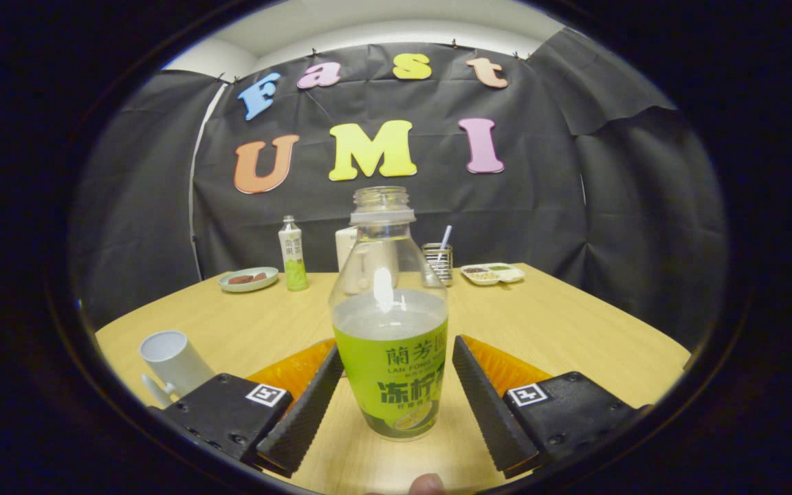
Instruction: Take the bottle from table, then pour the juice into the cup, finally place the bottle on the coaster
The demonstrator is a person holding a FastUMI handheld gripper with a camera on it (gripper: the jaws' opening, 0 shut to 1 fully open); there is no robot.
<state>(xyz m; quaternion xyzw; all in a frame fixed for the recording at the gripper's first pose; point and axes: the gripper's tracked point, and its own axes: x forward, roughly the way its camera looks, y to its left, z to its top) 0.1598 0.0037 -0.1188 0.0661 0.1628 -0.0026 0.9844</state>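
A clear bottle (390, 309) with a green label stands upright on the wooden table (575, 337), uncapped and a bit over half full of pale juice. It sits between the fingers of my gripper (396, 347), which is open. The left fingertip lies against the bottle's edge, and a slim gap shows at the right one. A white cup (172, 359) stands on the table to the left, beside the left finger; I cannot see what is inside it.
At the table's far edge stand a plate with brown pieces (248, 278), a small green-labelled bottle (293, 254), a white jug (346, 249) partly hidden by the bottle, a wire holder with a straw (438, 261) and a snack tray (492, 273). A fingertip (427, 485) shows at the bottom.
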